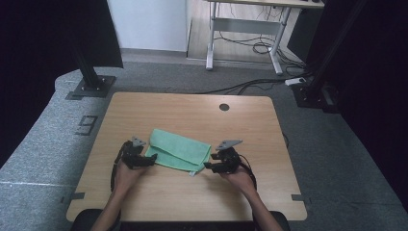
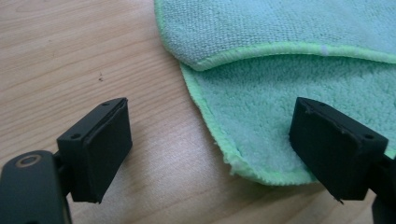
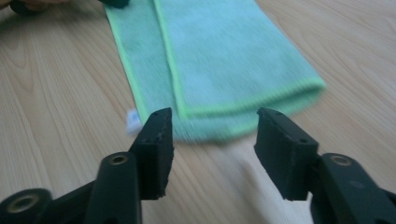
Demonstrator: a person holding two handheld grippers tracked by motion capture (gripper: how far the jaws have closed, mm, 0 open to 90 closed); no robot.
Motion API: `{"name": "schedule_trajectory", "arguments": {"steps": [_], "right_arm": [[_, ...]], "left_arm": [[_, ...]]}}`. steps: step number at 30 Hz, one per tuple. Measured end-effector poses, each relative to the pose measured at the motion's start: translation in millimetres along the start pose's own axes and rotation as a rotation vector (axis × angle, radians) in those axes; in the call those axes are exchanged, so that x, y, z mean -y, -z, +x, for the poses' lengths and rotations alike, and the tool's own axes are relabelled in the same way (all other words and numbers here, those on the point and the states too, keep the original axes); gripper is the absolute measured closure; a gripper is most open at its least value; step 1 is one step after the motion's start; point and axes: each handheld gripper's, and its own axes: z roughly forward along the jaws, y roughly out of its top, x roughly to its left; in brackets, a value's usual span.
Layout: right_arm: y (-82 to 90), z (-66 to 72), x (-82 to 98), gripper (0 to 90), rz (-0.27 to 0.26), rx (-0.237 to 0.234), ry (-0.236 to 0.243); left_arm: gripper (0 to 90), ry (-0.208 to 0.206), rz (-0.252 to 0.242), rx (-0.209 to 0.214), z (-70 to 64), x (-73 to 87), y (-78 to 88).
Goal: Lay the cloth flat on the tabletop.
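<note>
Down on the wooden table (image 1: 183,108), seen from the high view, a folded green microfibre cloth (image 1: 179,150) lies slightly askew near the middle, closer to the near edge than the far one. My left gripper (image 1: 149,160) sits at the cloth's left end, its tips right at the hem, and my right gripper (image 1: 208,165) sits at the cloth's near right corner. Both my hands come up from the near edge, one on each side of the cloth. A small round hole (image 1: 224,107) marks the far part of the tabletop.

Along my left gripper (image 2: 210,144) in the left gripper view, my jaws stand wide apart. One pad hangs over bare wood, the other over the lower layer of the cloth (image 2: 280,70), and the cloth's rounded corner lies between them. Neither pad presses on it. The upper fold's hem runs across above that corner.

Along my right gripper (image 3: 212,140) in the right gripper view, my jaws are partly apart with nothing clamped between them. The cloth (image 3: 219,56) lies just beyond their tips, its folded end facing me, a little blurred. A small white tag (image 3: 132,119) sticks out at its left corner.
</note>
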Motion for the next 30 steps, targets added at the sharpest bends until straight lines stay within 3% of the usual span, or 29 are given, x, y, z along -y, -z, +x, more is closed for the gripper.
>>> {"name": "schedule_trajectory", "arguments": {"steps": [6,11,15,16,17,18,22,26,30], "right_arm": [[-23.6,5.0,-19.4,52.5,0.017,-0.023,0.038],[-43.1,8.9,-22.4,54.1,0.061,-0.02,0.082],[-53.4,9.7,-16.5,66.3,0.096,0.014,0.121],[-53.4,9.7,-16.5,66.3,0.096,0.014,0.121],[-52.3,9.1,-15.4,80.4,0.088,0.034,0.122],[-50.9,8.4,-15.6,84.6,0.091,0.037,0.119],[-43.7,7.3,-17.5,86.6,0.079,0.05,0.112],[-18.2,1.4,-28.1,86.7,0.021,0.075,0.084],[0.0,-2.9,-35.7,86.7,-0.006,0.099,0.088]], "left_arm": [[13.8,0.009,0.005,0.008,-3.0,1.8,1.7],[13.9,0.018,0.005,0.009,-3.1,2.3,1.9],[14.0,0.02,0.005,0.008,-4.0,2.5,2.1],[14.0,0.021,0.005,0.008,-4.1,2.5,2.1],[14.0,0.021,0.005,0.007,-4.2,2.5,2.1],[14.0,0.022,0.006,0.006,-4.7,2.4,2.3],[14.1,0.016,0.013,0.012,-6.9,2.5,3.2],[14.1,0.002,0.022,0.03,-12.7,4.0,5.8],[14.1,-0.026,0.038,0.053,-20.9,8.6,12.0]]}}
